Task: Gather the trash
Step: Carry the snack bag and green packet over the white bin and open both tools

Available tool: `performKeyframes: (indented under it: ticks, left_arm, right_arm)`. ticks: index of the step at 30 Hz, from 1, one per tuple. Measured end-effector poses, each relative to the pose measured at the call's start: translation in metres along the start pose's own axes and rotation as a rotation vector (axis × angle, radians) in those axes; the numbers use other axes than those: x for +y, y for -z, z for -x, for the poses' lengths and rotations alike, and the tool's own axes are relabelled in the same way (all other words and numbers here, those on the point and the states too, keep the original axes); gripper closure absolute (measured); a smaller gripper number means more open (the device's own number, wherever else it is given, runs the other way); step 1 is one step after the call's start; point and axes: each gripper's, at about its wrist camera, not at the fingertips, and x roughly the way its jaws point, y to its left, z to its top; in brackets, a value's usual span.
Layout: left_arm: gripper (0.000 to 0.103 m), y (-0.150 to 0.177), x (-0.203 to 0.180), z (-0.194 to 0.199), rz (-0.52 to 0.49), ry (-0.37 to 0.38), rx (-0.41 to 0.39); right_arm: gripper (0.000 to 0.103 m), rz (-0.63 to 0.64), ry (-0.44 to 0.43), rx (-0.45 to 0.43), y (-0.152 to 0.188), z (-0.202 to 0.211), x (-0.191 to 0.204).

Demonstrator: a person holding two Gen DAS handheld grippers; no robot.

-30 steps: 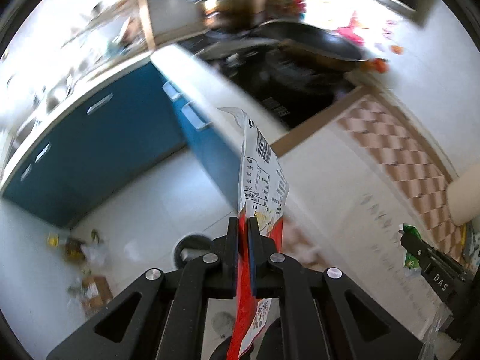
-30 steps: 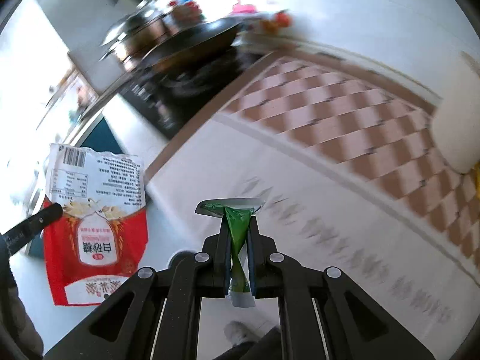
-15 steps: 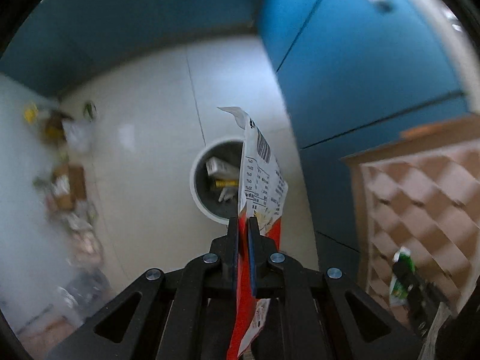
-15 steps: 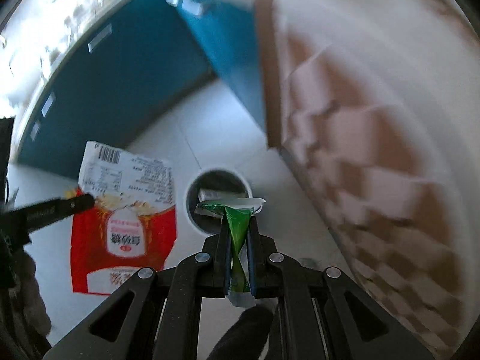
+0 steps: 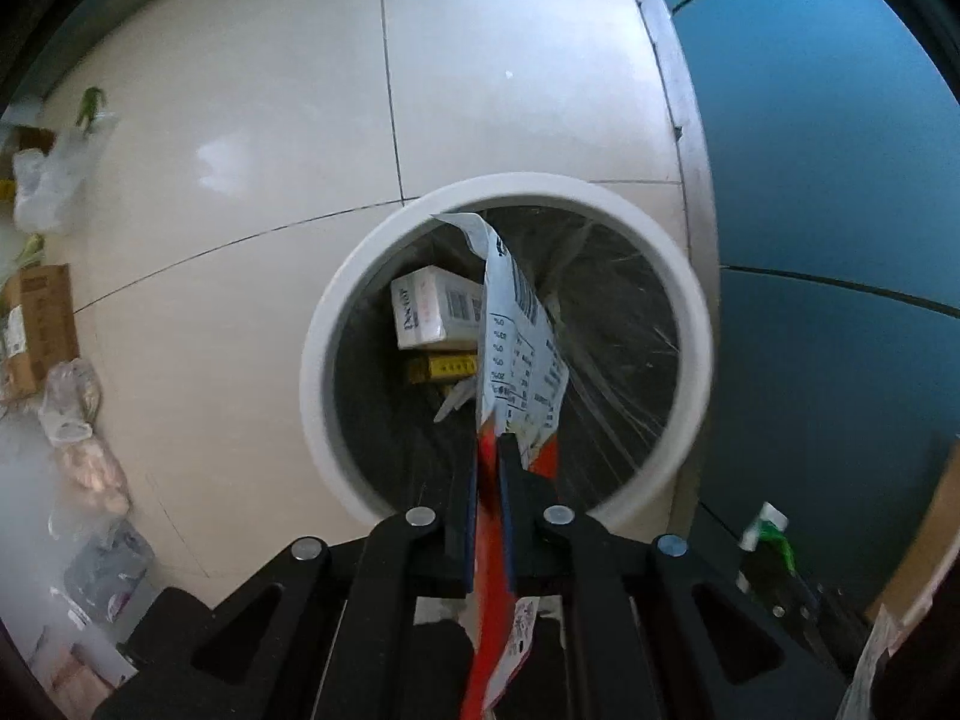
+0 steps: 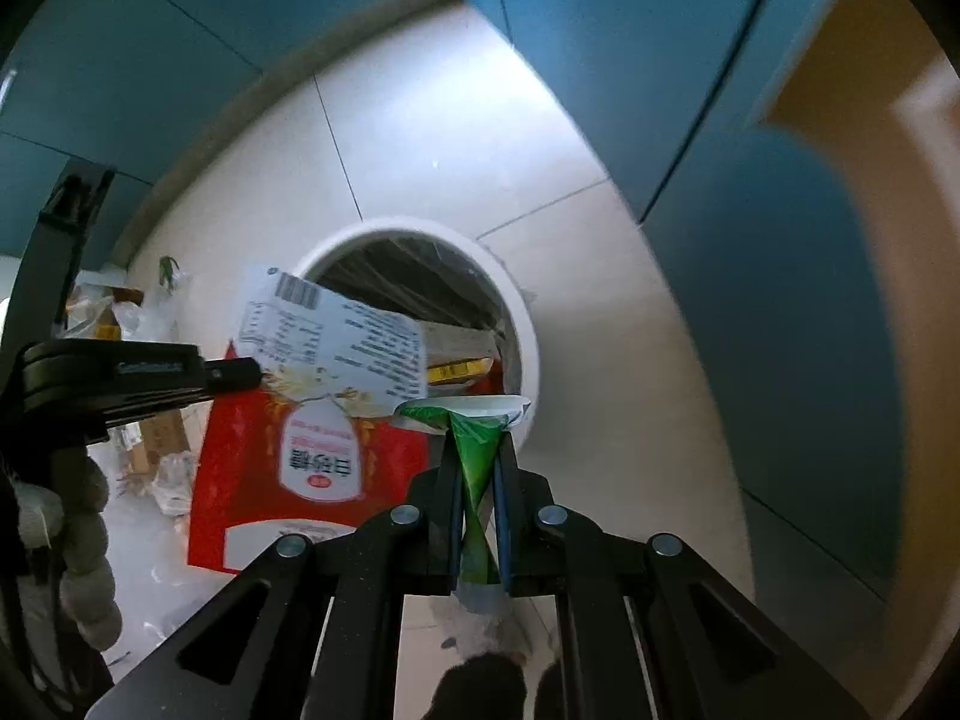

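A white round trash bin with a black liner stands on the tiled floor directly below. My left gripper points down over its mouth and holds a red and white food bag; its jaws are opening, with the bag still pinched between them. In the right wrist view the same bag hangs beside the bin. My right gripper is shut on a twisted green wrapper, just in front of the bin's rim. That green wrapper also shows at the lower right of the left wrist view.
A white carton and a yellow box lie inside the bin. Blue cabinet fronts rise close on the right. Loose bags and cardboard litter the floor at the left. A gloved hand holds the left gripper.
Both grippers have dropped from counter height down to the bin, which now fills the view. Each still carries its piece of trash.
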Motion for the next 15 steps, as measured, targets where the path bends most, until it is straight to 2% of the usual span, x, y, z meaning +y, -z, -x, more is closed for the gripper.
performKeyframes:
  ticks: [5, 7, 8, 9, 11, 12, 13, 14, 15]
  left_arm:
    - [0.089, -0.004, 0.007, -0.002, 0.006, 0.014, 0.009]
    - [0.069, -0.004, 0.010, 0.004, 0.007, 0.013, -0.009]
    - [0.038, -0.003, 0.012, 0.009, 0.008, 0.005, -0.022]
    - [0.018, -0.004, 0.013, 0.012, 0.010, 0.001, -0.039]
    - [0.016, -0.002, 0.017, 0.022, 0.016, -0.006, -0.067]
    - [0.012, 0.002, 0.021, 0.027, 0.020, -0.009, -0.073]
    - [0.009, 0.006, 0.024, 0.034, 0.022, -0.021, -0.080]
    - [0.003, 0.011, 0.027, 0.041, 0.022, -0.042, -0.096]
    - [0.003, 0.015, 0.028, 0.047, 0.019, -0.060, -0.116]
  right_arm:
    - [0.094, 0.003, -0.029, 0.045, -0.019, -0.053, 0.000]
    - [0.092, 0.005, -0.039, 0.055, -0.022, -0.065, 0.002]
    - [0.092, 0.007, -0.040, 0.061, -0.024, -0.068, 0.000]
    - [0.091, 0.008, -0.047, 0.072, -0.025, -0.072, 0.001]
    - [0.086, 0.001, -0.050, 0.081, -0.025, -0.071, 0.000]
    - [0.077, 0.000, -0.053, 0.085, -0.025, -0.071, 0.001]
    - [0.064, 0.000, -0.054, 0.087, -0.026, -0.067, 0.005]
    - [0.058, -0.002, -0.056, 0.086, -0.026, -0.066, 0.005]
    - [0.051, -0.004, -0.055, 0.080, -0.027, -0.064, 0.005]
